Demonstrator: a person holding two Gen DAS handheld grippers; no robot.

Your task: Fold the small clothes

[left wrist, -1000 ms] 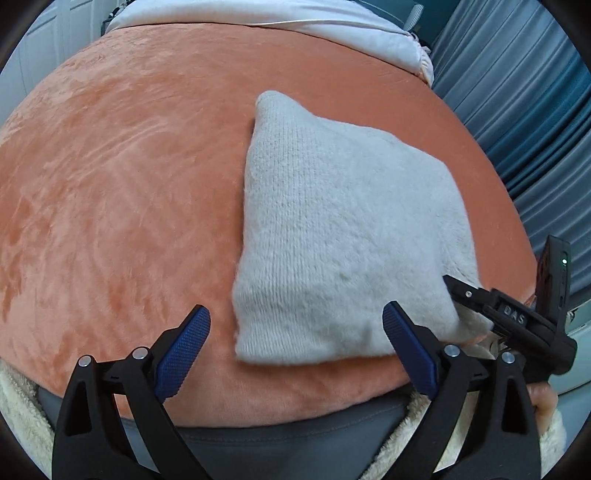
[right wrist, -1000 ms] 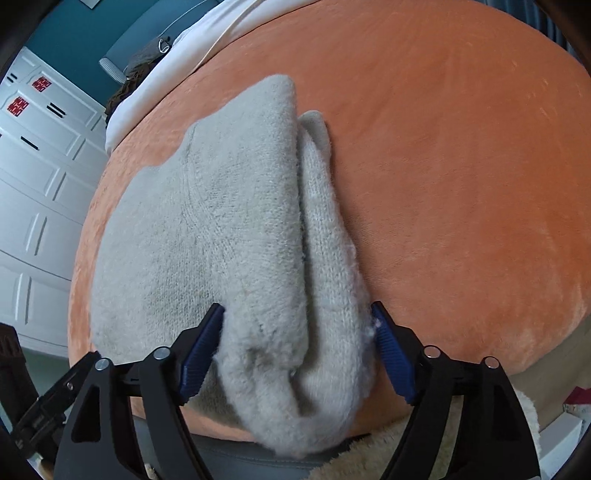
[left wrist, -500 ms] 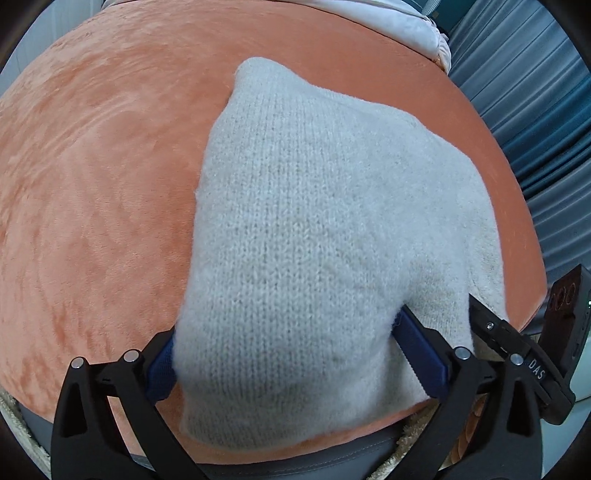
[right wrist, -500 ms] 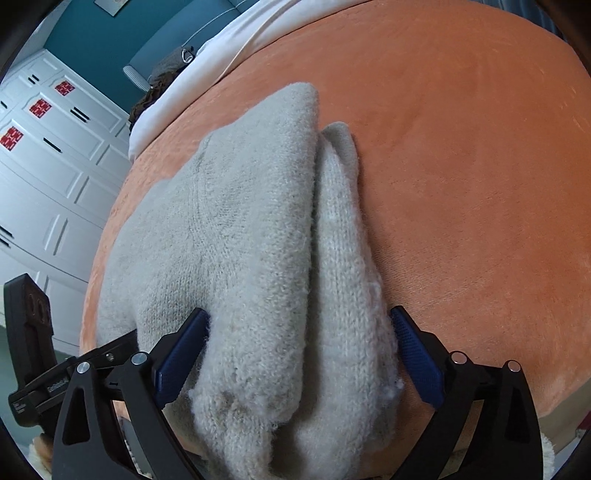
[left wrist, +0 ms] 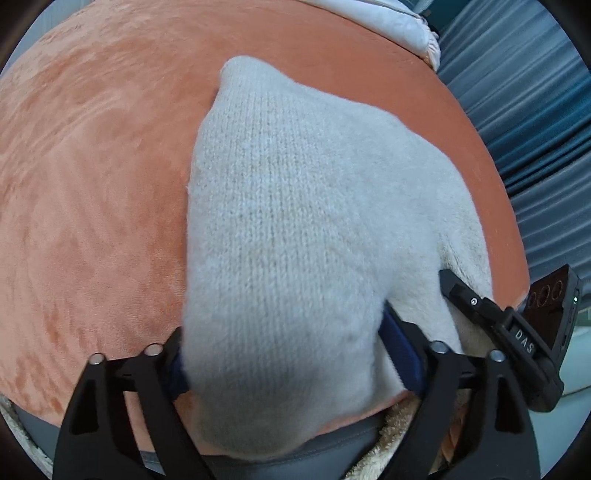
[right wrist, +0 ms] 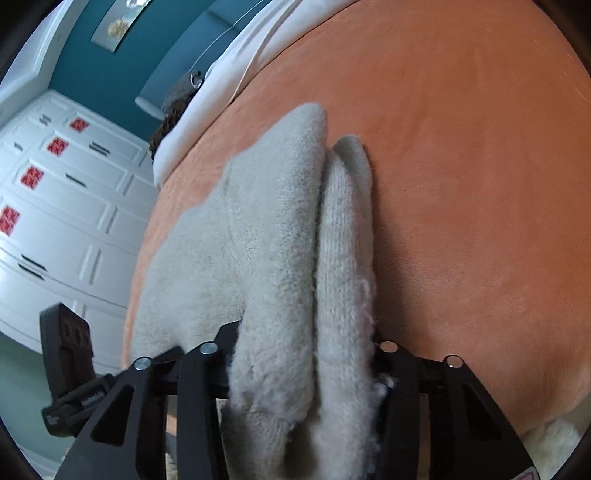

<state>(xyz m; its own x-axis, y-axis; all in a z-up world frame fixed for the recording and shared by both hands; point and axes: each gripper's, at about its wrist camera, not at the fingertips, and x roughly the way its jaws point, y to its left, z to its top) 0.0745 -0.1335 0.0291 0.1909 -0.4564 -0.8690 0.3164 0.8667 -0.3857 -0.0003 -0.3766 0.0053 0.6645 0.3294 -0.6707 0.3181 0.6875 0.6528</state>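
Observation:
A folded cream knit sweater (left wrist: pixel 295 221) lies on an orange plush bedspread (left wrist: pixel 92 184). My left gripper (left wrist: pixel 291 362) is closed onto its near left edge, and the knit bulges between the blue pads. In the right wrist view the sweater (right wrist: pixel 258 240) shows as two thick folded layers. My right gripper (right wrist: pixel 306 362) is shut on the near right edge and the cloth fills the gap between its fingers. The right gripper also shows at the lower right of the left wrist view (left wrist: pixel 517 332).
White bedding (left wrist: pixel 388 22) lies at the far end of the bed. Blue curtains (left wrist: pixel 535 129) hang to the right. A white panelled wardrobe (right wrist: pixel 55 221) stands to the left, and a teal wall (right wrist: pixel 122 66) is behind it. Fluffy cream fabric (left wrist: pixel 399 435) is at the near edge.
Both grippers moved forward onto the sweater's near edge and closed on it; a second ago both were open just short of it. The near edge now bunches up between the fingers.

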